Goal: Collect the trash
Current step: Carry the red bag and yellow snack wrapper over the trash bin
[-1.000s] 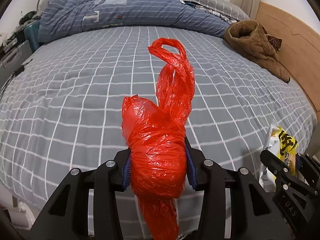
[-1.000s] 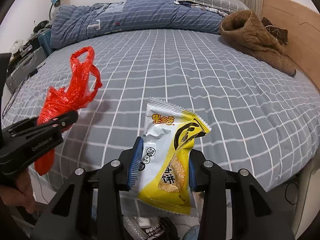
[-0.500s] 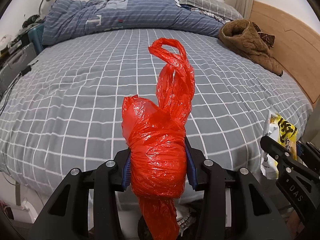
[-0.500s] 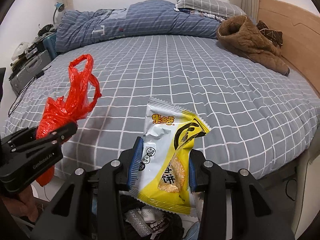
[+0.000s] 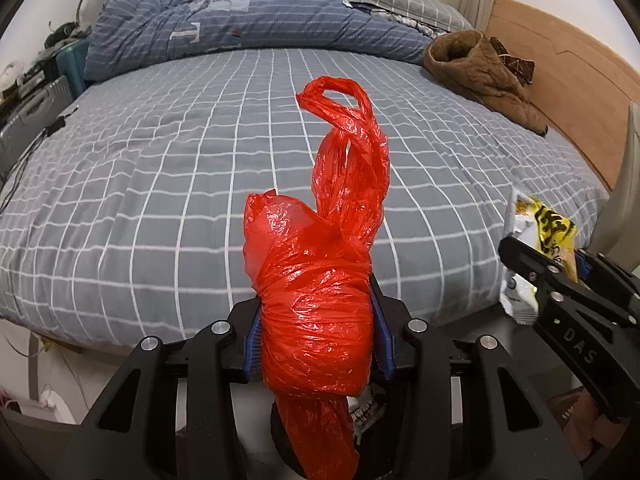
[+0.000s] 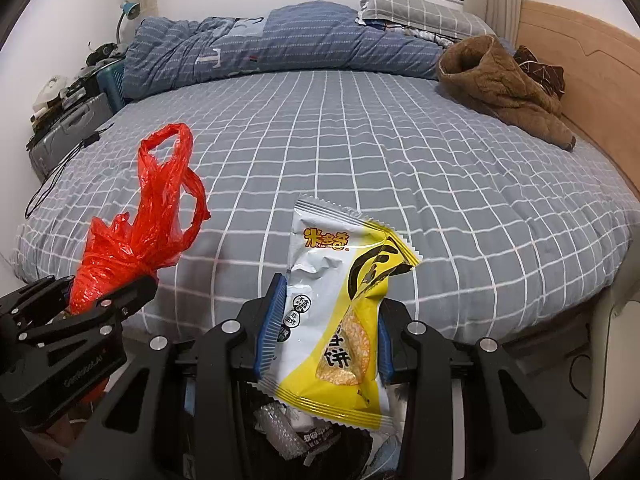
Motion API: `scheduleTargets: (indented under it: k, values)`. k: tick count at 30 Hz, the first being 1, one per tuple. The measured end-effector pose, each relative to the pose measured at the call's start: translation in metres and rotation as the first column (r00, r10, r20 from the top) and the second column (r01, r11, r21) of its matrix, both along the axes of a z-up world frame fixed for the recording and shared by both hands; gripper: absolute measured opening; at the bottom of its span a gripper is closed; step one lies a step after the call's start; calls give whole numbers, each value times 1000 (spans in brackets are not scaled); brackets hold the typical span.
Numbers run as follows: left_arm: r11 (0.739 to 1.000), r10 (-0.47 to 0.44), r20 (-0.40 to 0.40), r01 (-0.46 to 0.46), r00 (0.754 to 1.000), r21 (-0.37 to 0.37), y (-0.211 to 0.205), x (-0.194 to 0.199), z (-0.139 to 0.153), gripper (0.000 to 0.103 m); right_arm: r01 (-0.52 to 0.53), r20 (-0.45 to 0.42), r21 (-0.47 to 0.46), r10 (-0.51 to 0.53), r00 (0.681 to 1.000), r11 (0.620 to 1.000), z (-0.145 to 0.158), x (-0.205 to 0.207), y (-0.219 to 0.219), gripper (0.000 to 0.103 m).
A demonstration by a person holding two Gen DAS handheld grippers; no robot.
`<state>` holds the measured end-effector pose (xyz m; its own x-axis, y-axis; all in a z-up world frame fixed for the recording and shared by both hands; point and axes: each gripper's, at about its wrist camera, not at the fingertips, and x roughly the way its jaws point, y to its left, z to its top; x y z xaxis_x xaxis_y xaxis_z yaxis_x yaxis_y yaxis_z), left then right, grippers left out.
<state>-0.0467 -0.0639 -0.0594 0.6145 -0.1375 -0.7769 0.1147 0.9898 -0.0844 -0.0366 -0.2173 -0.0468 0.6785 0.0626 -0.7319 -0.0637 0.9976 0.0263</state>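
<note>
Grid-checked bed (image 5: pixel 180 168), blue quilt (image 5: pixel 256 20) at its far end, brown coat (image 5: pixel 480 76) beside the headboard, left gripper (image 5: pixel 316 336) clenched on red bag (image 5: pixel 320 300) off the bed's near edge, right gripper (image 6: pixel 326 332) grasping snack packet (image 6: pixel 340 308) alongside, over a bin (image 6: pixel 304 440).

Home bedroom: bed (image 6: pixel 400 168), rolled quilt (image 6: pixel 280 44), pillow (image 6: pixel 420 12), wooden headboard (image 6: pixel 592 76).
</note>
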Motion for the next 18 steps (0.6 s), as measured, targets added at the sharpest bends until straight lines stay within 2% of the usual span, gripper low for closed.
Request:
scheduleTargets:
  k: [18]
  values:
    - [1000,-1,-28,2,1000,15,5,-61,-3,43,-17,-16,-8,17,1000,1000,-4,-58,4,38]
